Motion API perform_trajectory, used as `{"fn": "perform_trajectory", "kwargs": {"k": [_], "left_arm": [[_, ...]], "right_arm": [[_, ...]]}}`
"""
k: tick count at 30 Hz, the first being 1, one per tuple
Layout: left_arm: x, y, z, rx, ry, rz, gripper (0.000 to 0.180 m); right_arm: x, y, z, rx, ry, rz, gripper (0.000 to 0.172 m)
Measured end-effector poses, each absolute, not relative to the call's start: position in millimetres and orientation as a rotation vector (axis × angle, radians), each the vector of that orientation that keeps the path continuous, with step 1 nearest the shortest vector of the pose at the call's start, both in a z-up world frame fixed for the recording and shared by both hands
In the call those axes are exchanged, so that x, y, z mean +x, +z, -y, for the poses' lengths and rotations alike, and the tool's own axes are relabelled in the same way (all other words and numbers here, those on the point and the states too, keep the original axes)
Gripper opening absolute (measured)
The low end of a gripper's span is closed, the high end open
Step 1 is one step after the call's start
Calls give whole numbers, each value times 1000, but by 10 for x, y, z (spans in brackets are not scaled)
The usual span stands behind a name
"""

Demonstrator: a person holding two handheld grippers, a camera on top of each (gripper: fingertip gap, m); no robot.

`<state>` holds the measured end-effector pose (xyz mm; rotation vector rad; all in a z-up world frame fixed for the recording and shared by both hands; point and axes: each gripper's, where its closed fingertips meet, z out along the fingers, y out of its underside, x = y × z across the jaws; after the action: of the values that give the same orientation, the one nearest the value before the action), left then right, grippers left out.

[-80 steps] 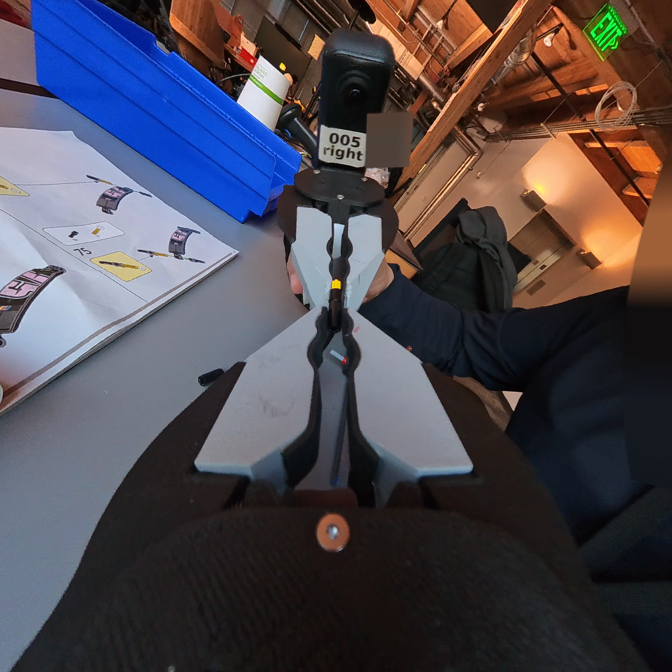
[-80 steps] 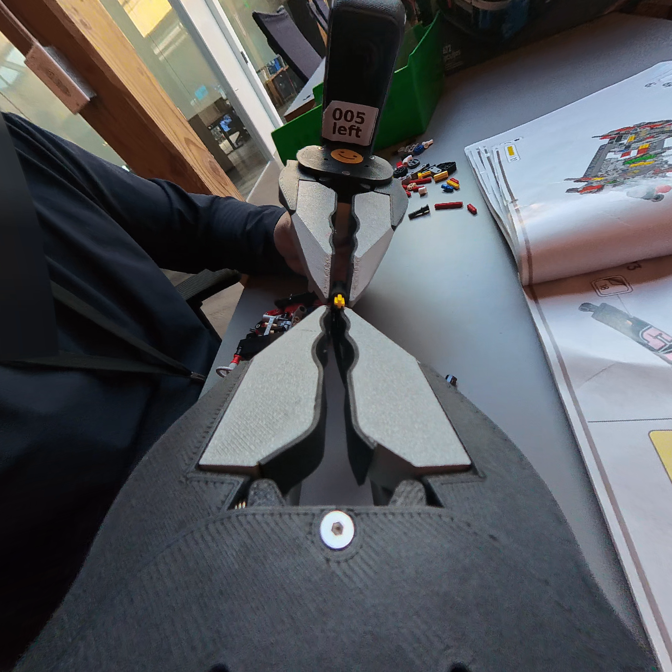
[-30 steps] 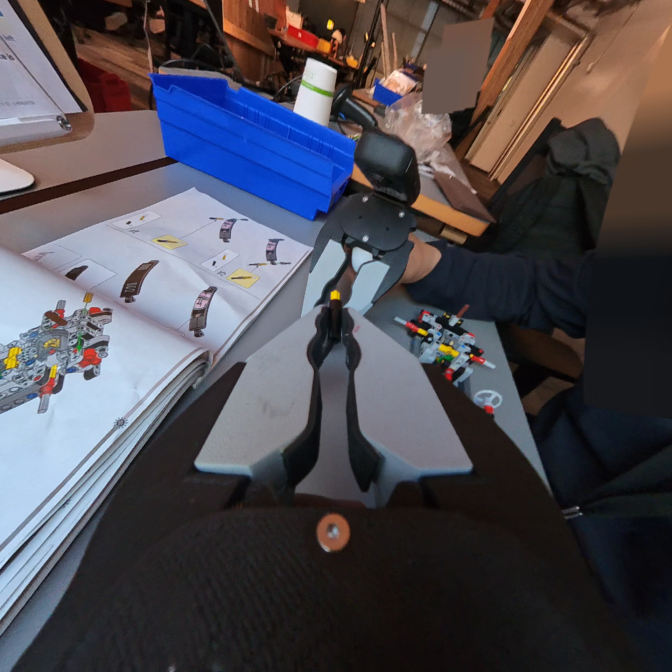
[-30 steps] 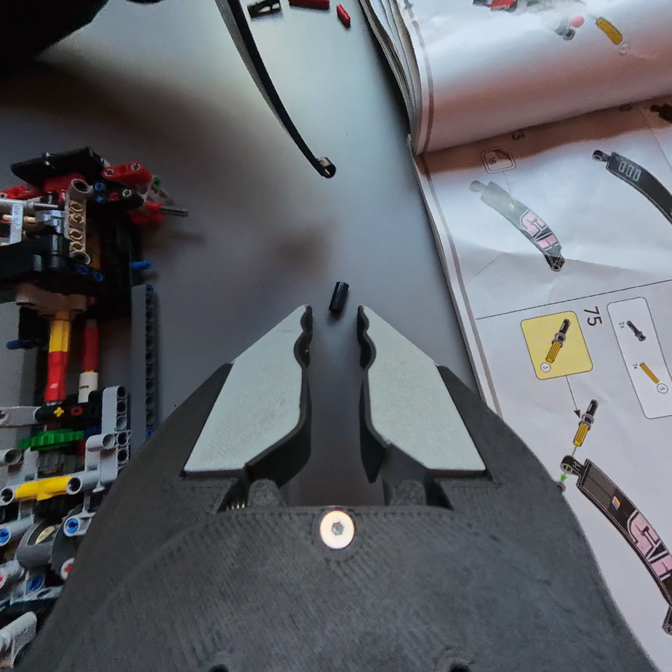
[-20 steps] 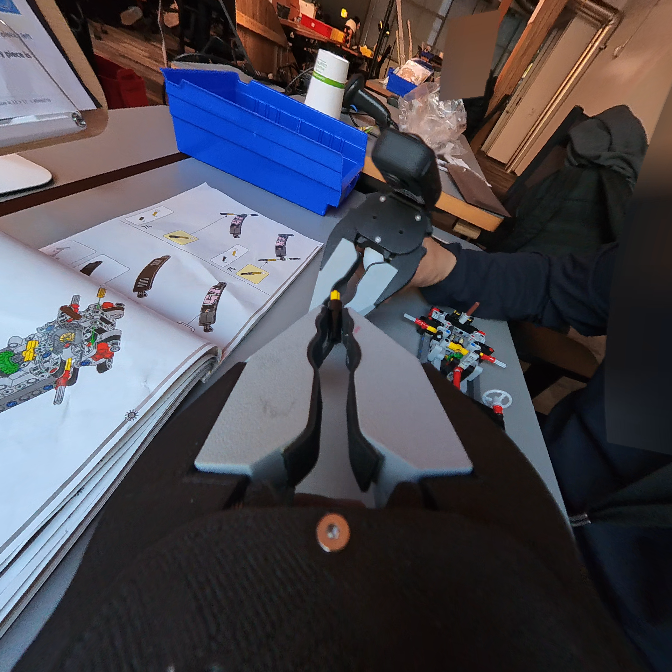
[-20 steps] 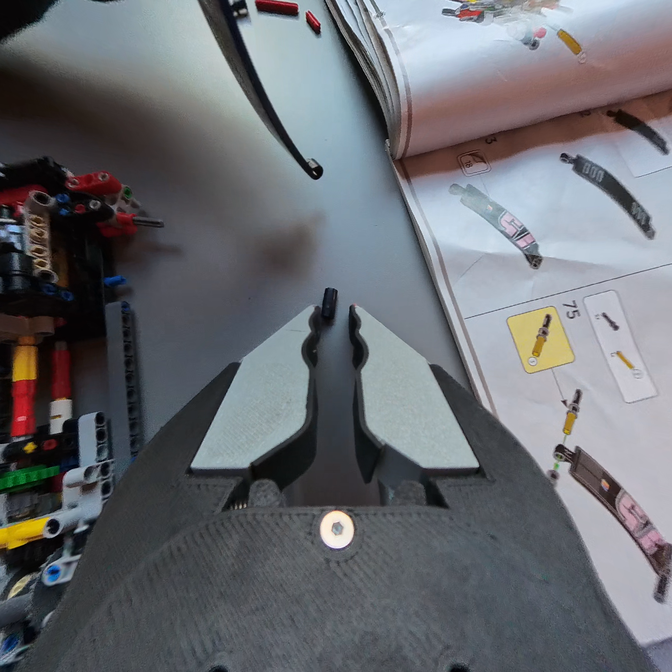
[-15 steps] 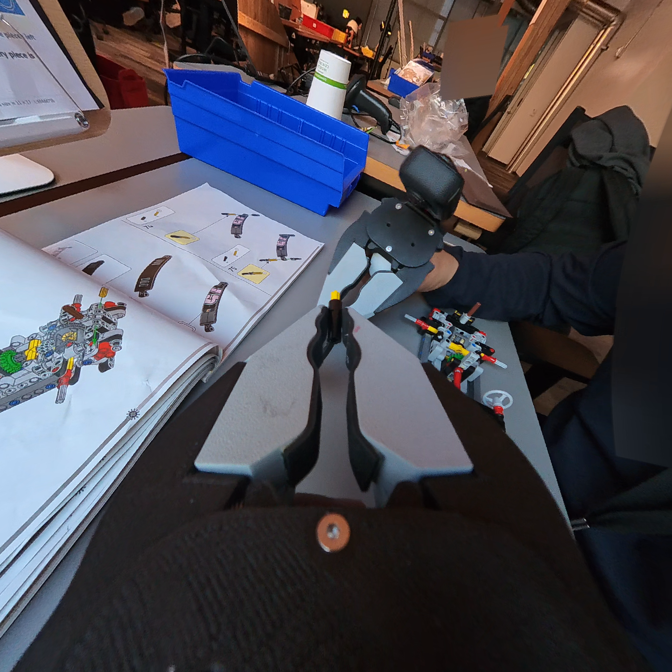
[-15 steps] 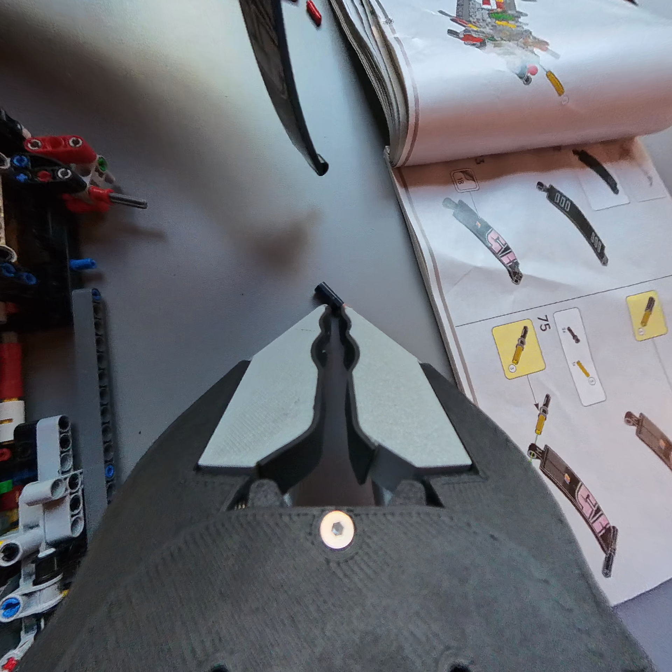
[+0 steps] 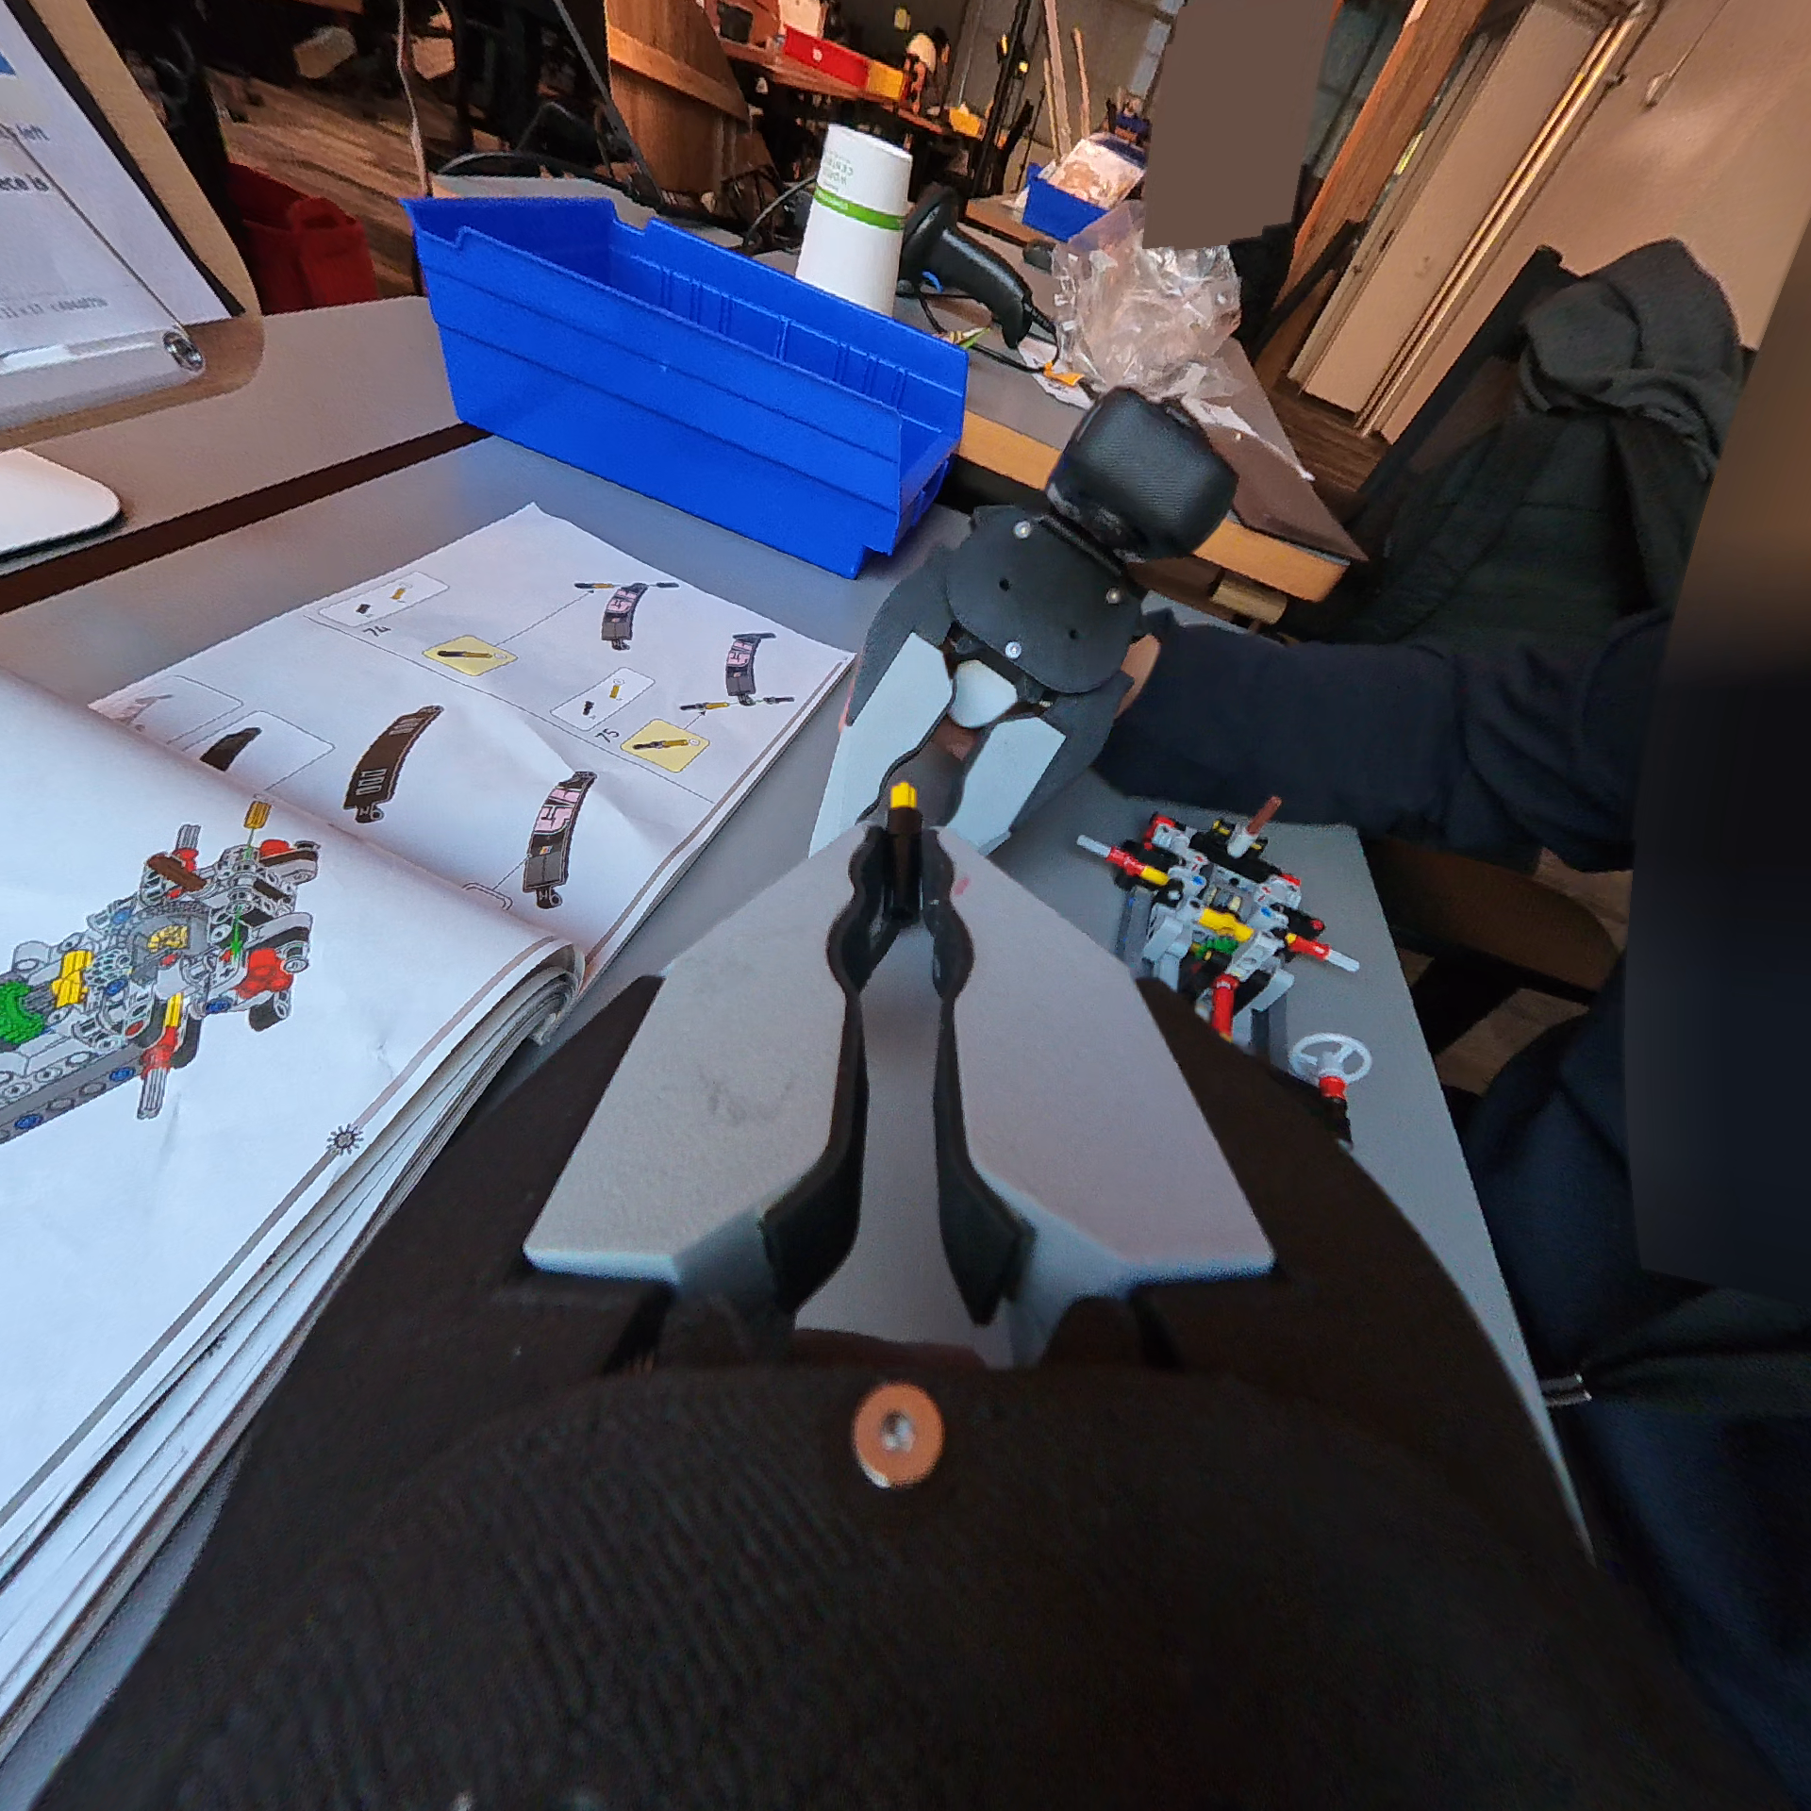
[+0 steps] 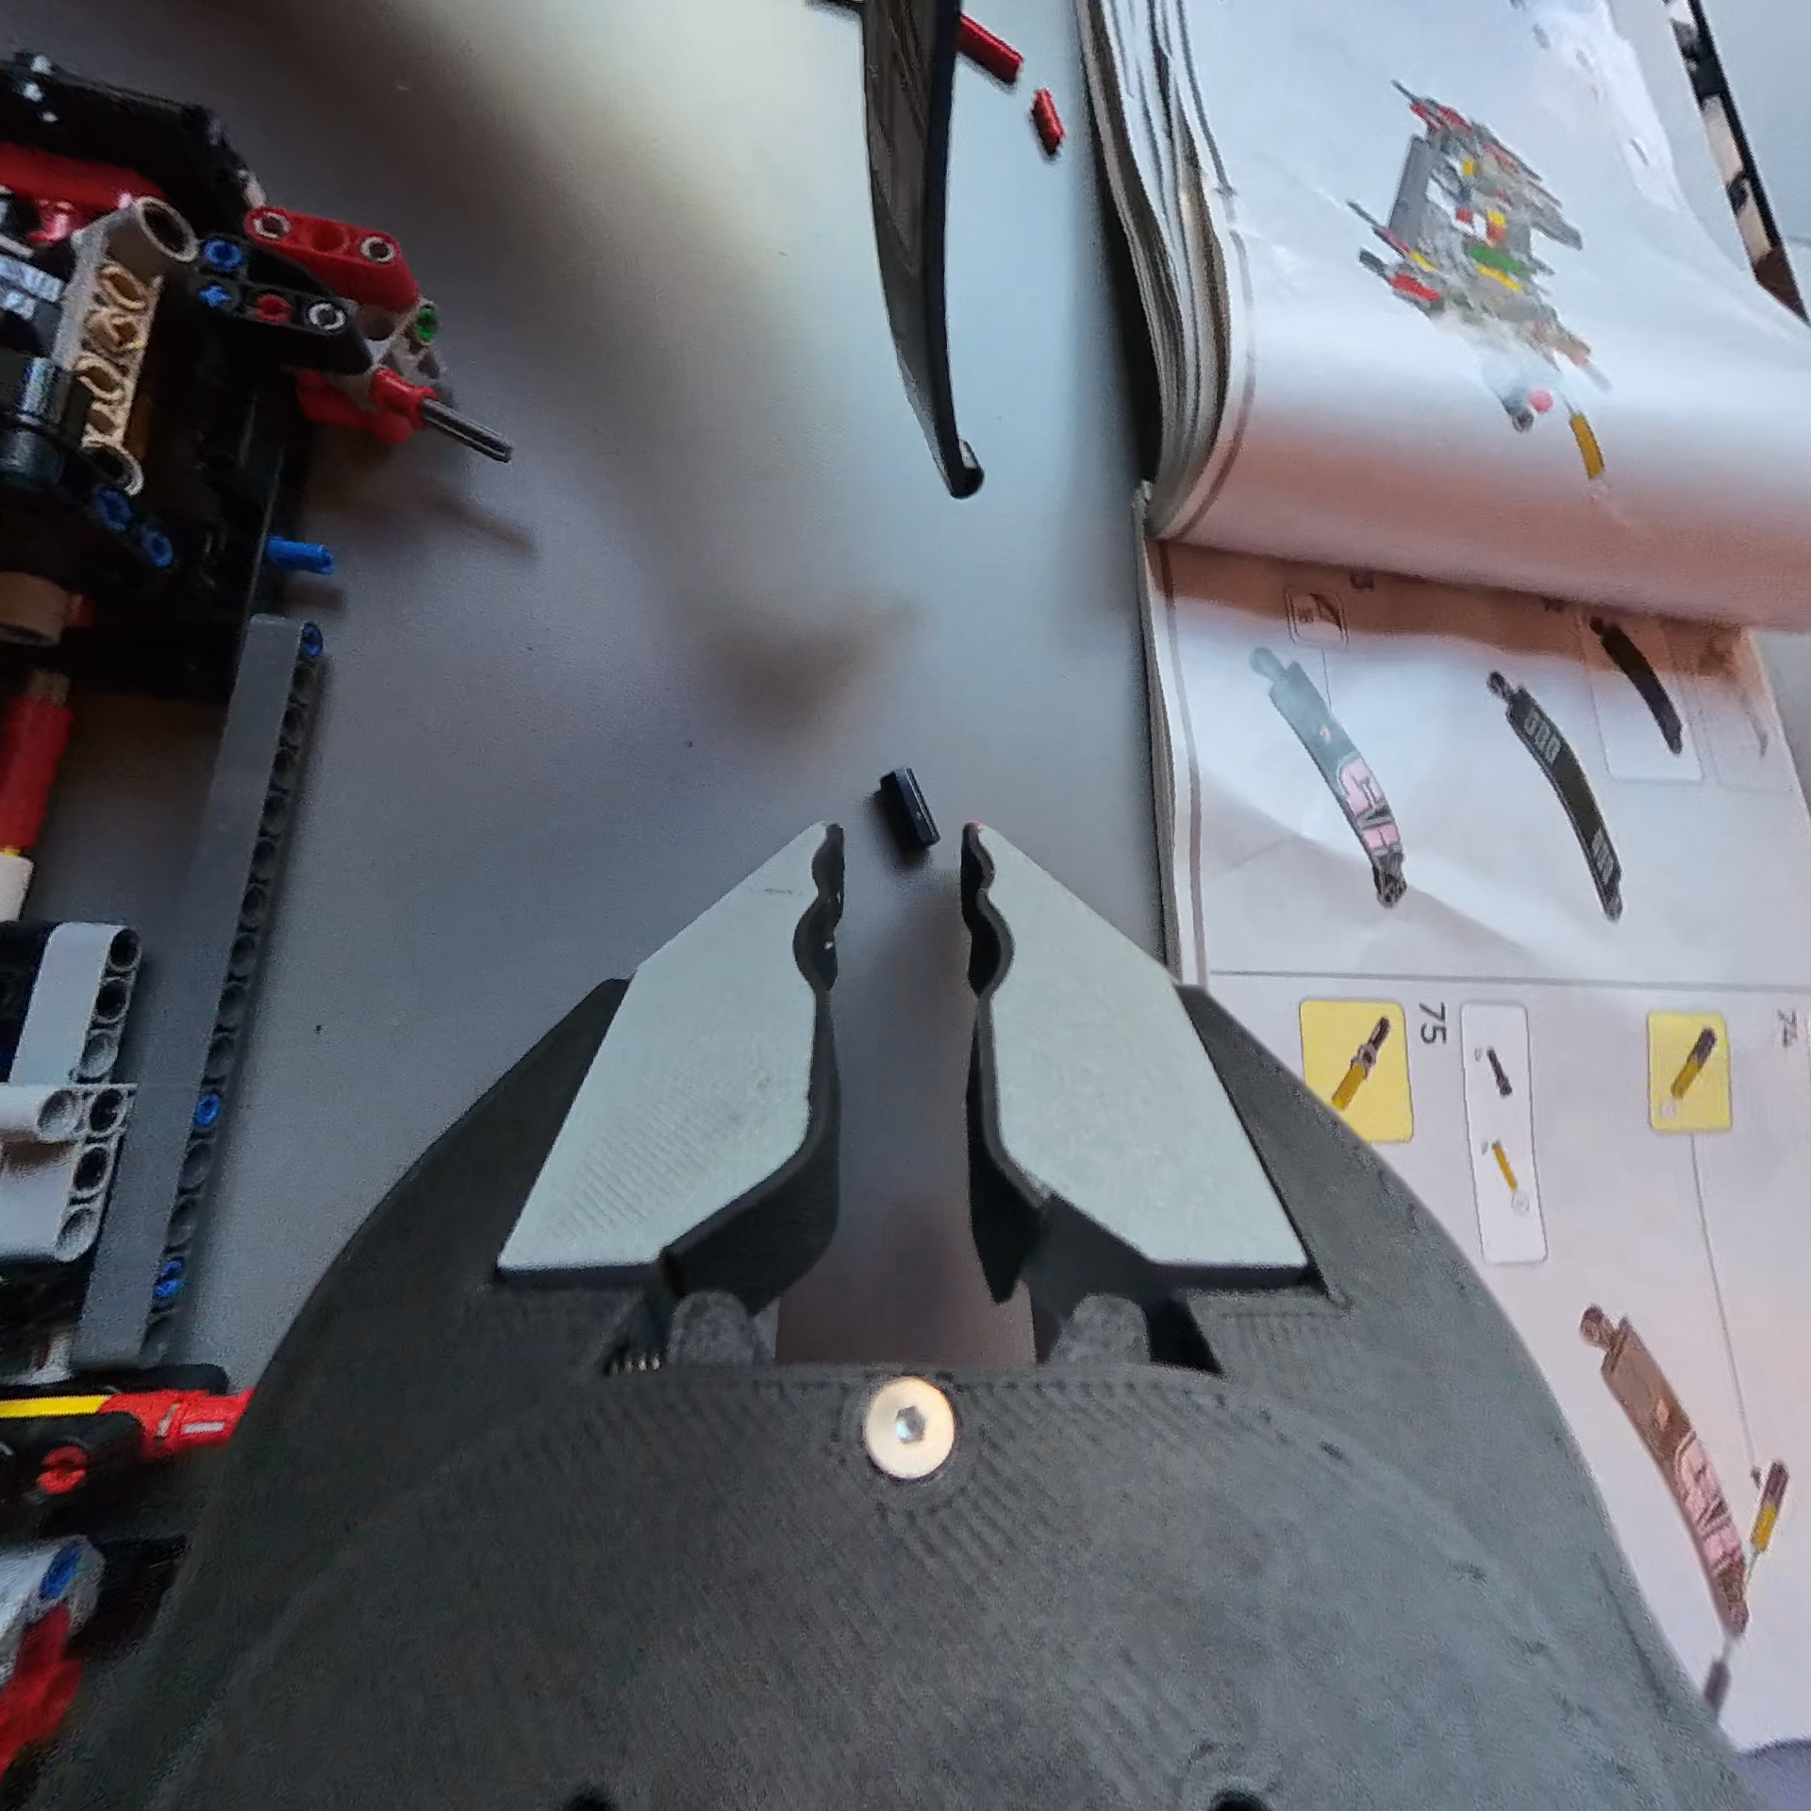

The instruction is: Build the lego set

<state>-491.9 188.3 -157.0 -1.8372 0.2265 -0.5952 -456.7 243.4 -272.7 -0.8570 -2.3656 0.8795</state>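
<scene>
Grippers, two, hand-held, over a grey table (image 10: pixel 608 549).

Left gripper (image 9: pixel 900 862): jaws narrow, pads pressed on a thin black pin with a yellow tip (image 9: pixel 902 833). Pin's long axis runs along the fingers, yellow end pointing forward out of the tips, away from the camera. Held above the table, clear of the surface.

Right gripper (image 10: pixel 902 833): jaws parted, nothing gripped. A small black connector piece (image 10: pixel 908 807) lies on the table just ahead of the tips, nearer the right-hand one, touching neither pad. Its long axis is slanted, far end toward the upper left, near end toward the right fingertip.

Left wrist view only: blue bin (image 9: pixel 686 363) at the table's far side, white paper cup (image 9: pixel 853 235) behind it, right gripper seen from outside with its tips down near the table, dark sleeve (image 9: pixel 1372 725) of the person holding it.

Right wrist view only: the connector piece, a long curved black panel (image 10: pixel 921 245), two small red pins (image 10: pixel 1019 78) near the top edge.

Both views: open instruction booklet (image 10: pixel 1470 784), partly built brick model (image 10: pixel 147 392).
</scene>
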Motion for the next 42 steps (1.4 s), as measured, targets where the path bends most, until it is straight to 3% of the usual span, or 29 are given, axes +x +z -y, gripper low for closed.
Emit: {"fn": "perform_trajectory", "kwargs": {"k": [4,8,20,33,42], "left_arm": [[-4843,-1625,-1863,-1864,-600,-284,5],[-4789,-1696,-1853,-1888,-589,-336,5],[-4773,-1785,-1851,-1921,-610,-348,4],[-4707,-1771,-1837,-1939,-734,-285,4],[-4695,-1771,-1839,-1938,-736,-284,4]], "right_arm": [[-4565,-2722,-2455,-808,907,2418,30],[-4568,-2742,-2489,-716,908,2499,13],[-4607,-2751,-2412,-688,954,2557,5],[-4712,-1816,-2053,-420,738,2131,4],[-4684,-1805,-1975,-399,710,2153,4]]}}
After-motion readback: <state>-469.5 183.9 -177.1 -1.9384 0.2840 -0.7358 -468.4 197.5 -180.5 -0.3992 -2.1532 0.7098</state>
